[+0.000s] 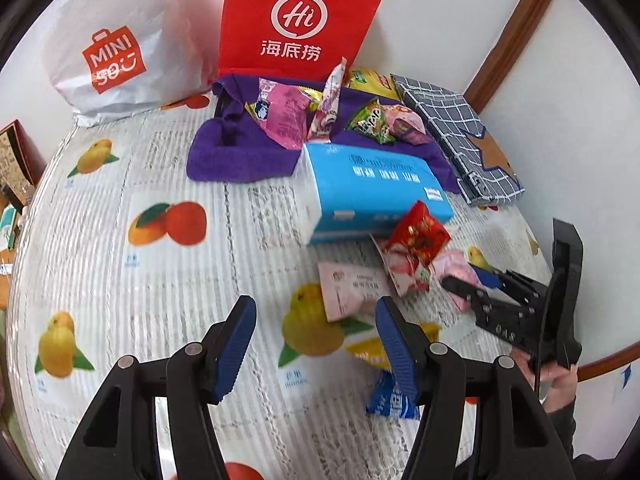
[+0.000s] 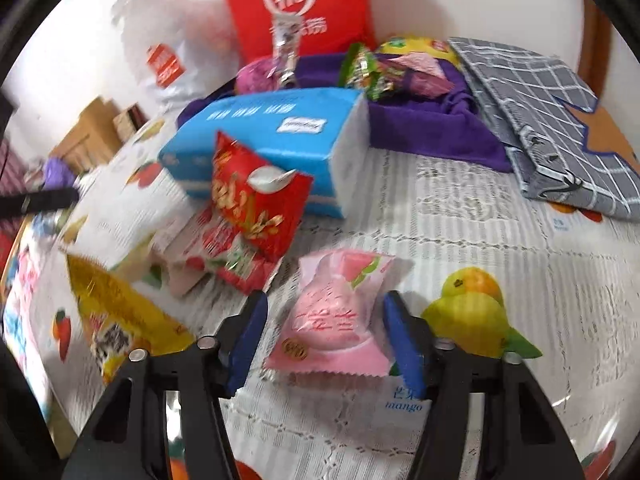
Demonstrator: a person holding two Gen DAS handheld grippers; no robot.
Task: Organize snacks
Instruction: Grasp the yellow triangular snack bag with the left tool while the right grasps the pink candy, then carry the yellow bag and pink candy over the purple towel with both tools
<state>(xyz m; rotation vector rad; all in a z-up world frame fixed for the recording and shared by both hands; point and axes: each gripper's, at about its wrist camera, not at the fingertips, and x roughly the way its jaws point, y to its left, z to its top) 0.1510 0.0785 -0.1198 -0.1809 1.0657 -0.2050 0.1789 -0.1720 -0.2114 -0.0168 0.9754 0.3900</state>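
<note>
My right gripper (image 2: 326, 300) straddles a pink snack packet (image 2: 336, 316) lying on the fruit-print tablecloth (image 2: 480, 208). Its right pad is at the packet's edge and a gap shows at the left pad, so it is open. In the left wrist view the right gripper (image 1: 472, 280) sits at that pink packet (image 1: 456, 268). My left gripper (image 1: 316, 308) hovers open over the cloth with nothing between its fingers. Near it lie a pale pink packet (image 1: 352, 288), a yellow packet (image 1: 368, 348) and a blue packet (image 1: 388, 400). A red packet (image 2: 256, 204) leans on a blue tissue pack (image 2: 280, 132). A purple fabric tray (image 1: 240, 152) holds several snacks.
A red bag (image 1: 300, 20) and a white shopping bag (image 1: 116, 40) stand against the back wall. A folded grey checked fabric box (image 1: 460, 128) lies at the right by the wall. A long yellow packet (image 2: 116, 312) lies left of the right gripper.
</note>
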